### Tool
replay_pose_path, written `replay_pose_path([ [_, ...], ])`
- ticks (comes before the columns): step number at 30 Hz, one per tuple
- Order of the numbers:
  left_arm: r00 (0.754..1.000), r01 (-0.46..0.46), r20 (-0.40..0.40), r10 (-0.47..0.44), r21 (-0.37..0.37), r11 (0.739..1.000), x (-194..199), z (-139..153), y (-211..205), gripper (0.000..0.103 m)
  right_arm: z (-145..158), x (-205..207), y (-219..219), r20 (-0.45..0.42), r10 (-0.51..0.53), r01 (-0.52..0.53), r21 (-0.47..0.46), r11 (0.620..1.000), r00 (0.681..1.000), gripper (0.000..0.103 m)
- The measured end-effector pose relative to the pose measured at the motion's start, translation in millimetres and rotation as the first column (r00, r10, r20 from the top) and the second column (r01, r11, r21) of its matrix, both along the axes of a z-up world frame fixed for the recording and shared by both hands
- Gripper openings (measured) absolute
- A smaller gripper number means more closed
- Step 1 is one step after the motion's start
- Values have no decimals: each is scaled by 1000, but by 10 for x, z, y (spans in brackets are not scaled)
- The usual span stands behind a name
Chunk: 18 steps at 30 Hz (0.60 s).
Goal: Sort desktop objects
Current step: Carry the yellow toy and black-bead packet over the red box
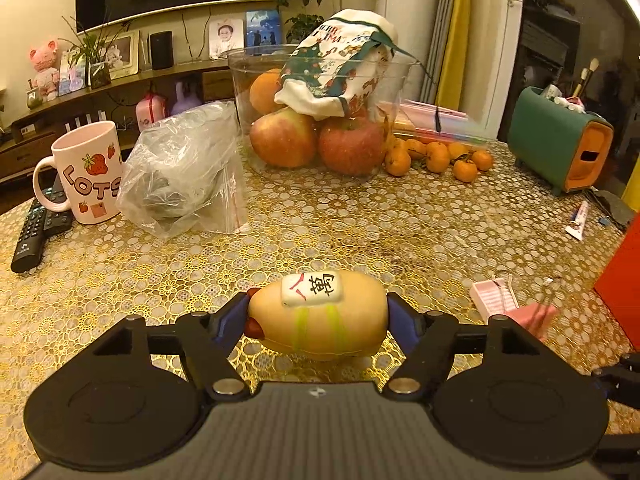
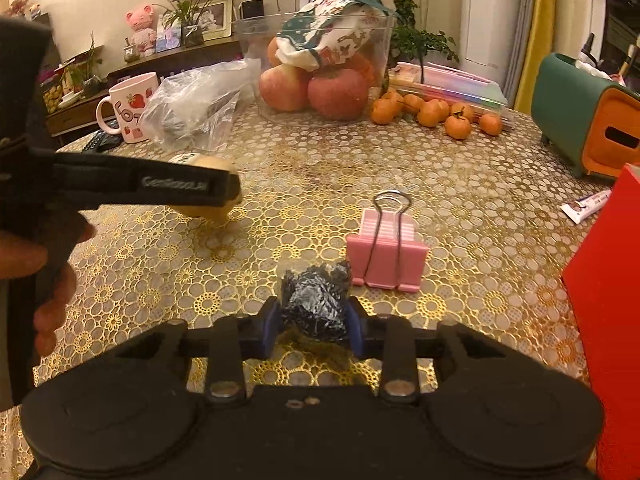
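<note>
My left gripper point(image 1: 318, 318) is shut on a tan egg-shaped toy point(image 1: 320, 316) with a white mahjong tile and two green stripes on top, held just above the gold lace tablecloth point(image 1: 360, 220). In the right wrist view that same toy point(image 2: 208, 188) shows at the left behind the left gripper's arm, with a hand on its handle. My right gripper point(image 2: 314, 318) is shut on a small crinkled black plastic packet point(image 2: 316, 304). A pink binder clip point(image 2: 386, 254) stands on the table just beyond it, to the right.
At the back stand a clear bowl point(image 1: 320, 112) of apples with a printed cloth bag, tangerines point(image 1: 440, 156), a crumpled plastic bag point(image 1: 188, 172), a strawberry mug point(image 1: 88, 172) and a remote control point(image 1: 36, 232). A green-orange holder point(image 1: 560, 140), a tube point(image 1: 578, 220) and a red box point(image 2: 608, 300) are at right.
</note>
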<state>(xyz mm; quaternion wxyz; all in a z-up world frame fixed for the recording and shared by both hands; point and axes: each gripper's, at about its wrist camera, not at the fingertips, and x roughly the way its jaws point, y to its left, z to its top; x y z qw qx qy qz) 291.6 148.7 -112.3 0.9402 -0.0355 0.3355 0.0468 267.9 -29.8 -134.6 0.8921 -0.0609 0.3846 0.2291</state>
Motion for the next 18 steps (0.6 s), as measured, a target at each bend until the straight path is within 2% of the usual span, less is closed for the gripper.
replay_pose_path([
  [18, 998, 60, -13, -60, -33, 998, -712, 491, -412, 73, 451, -329, -660, 7, -56, 55, 63, 996, 998, 32],
])
